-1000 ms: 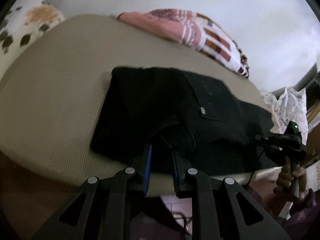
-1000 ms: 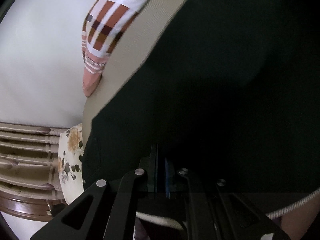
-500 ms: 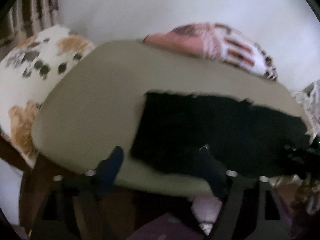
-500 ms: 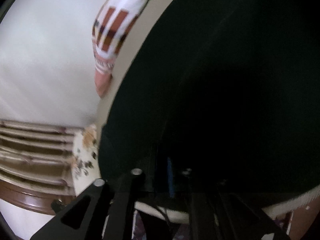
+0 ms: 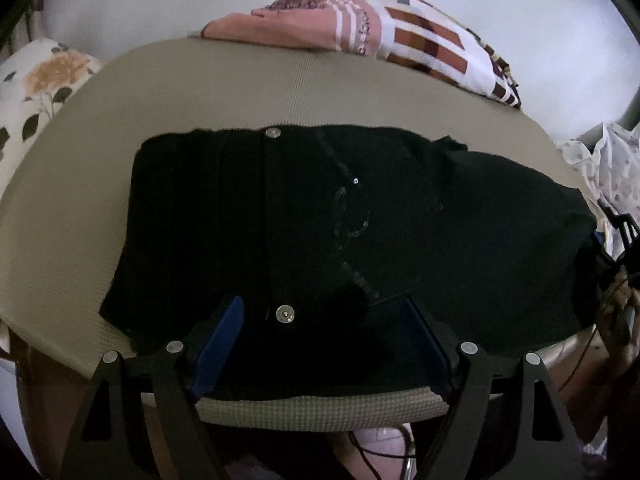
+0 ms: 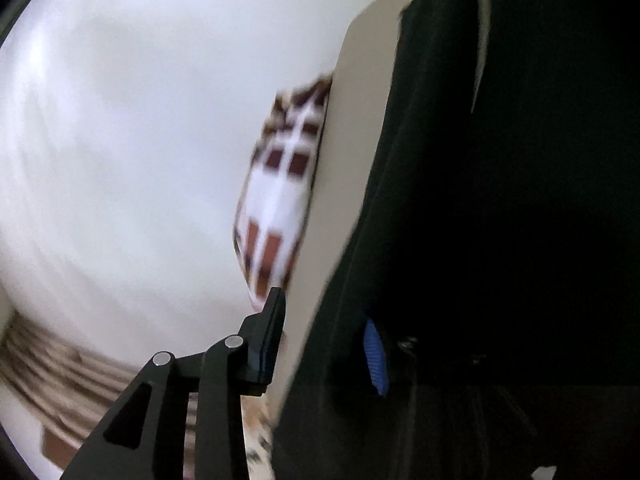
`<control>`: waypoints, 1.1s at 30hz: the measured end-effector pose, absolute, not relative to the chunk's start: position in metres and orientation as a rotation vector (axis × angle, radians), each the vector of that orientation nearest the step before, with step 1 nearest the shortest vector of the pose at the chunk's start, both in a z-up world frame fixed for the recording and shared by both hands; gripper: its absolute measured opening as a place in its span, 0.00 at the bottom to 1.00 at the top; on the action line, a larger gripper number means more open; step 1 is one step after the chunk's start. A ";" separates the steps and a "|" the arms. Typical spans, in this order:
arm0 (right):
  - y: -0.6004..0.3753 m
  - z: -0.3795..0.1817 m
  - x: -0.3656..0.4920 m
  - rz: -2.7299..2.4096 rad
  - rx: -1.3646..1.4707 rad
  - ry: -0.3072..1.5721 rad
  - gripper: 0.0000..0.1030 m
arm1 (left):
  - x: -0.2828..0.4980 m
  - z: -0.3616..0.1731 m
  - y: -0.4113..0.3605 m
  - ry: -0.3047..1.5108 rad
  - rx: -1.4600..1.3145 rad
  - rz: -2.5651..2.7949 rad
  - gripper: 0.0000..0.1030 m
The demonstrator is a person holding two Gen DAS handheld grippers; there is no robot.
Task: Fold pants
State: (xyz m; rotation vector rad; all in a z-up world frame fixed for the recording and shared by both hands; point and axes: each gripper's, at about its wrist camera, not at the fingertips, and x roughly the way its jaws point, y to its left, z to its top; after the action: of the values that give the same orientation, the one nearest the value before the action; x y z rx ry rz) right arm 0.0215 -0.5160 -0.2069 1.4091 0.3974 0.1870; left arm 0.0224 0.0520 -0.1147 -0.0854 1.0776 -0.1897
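Black pants lie flat across frame centre on the beige mattress. My left gripper hovers at the near hem, jaws wide, holding nothing. Right gripper, blurred, also open. Judgement: between folds; next, re-grip edge.

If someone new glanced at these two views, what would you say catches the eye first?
The black pants dominate, spread across the beige padded surface, with a metal button shining near the front edge between the left gripper's wide-open blue-padded fingers. Behind, a pink and brown patterned cloth lies at the surface's far edge. The right wrist view is blurred and mostly filled by dark fabric.
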 end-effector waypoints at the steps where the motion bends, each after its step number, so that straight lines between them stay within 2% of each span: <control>1: -0.523 -0.208 0.022 0.175 1.427 0.377 0.36 | 0.022 -0.114 0.051 1.079 -0.077 -0.188 0.78; 7: -0.553 -0.187 0.009 0.049 1.370 0.259 0.37 | 0.025 -0.117 0.041 1.094 -0.017 -0.174 0.78; 9: -0.558 -0.179 0.010 0.006 1.337 0.265 0.50 | 0.025 -0.118 0.041 1.097 -0.006 -0.172 0.78; 19: -0.580 -0.187 0.020 0.017 1.347 0.389 0.50 | 0.024 -0.122 0.035 1.110 0.034 -0.161 0.81; 22: -0.584 -0.189 0.012 0.035 1.344 0.397 0.45 | 0.022 -0.122 0.034 1.110 0.039 -0.159 0.81; 24: -0.583 -0.187 0.013 0.058 1.322 0.420 0.28 | 0.022 -0.122 0.033 1.110 0.038 -0.160 0.81; 26: -0.583 -0.187 0.015 0.062 1.291 0.447 0.14 | 0.022 -0.121 0.033 1.110 0.038 -0.159 0.81; 27: -0.584 -0.186 0.015 0.051 1.273 0.457 0.12 | 0.023 -0.122 0.034 1.110 0.040 -0.161 0.81; 32: -0.588 -0.191 0.018 0.032 1.242 0.524 0.17 | 0.024 -0.121 0.034 1.112 0.048 -0.164 0.83; 33: -0.588 -0.191 0.020 0.035 1.241 0.538 0.24 | 0.024 -0.122 0.033 1.113 0.050 -0.164 0.84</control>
State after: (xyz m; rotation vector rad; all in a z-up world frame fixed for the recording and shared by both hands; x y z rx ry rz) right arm 0.0202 -0.5880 -0.1912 1.2409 0.5380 0.0345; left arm 0.0239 0.0333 -0.1217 0.0498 1.1127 -0.1643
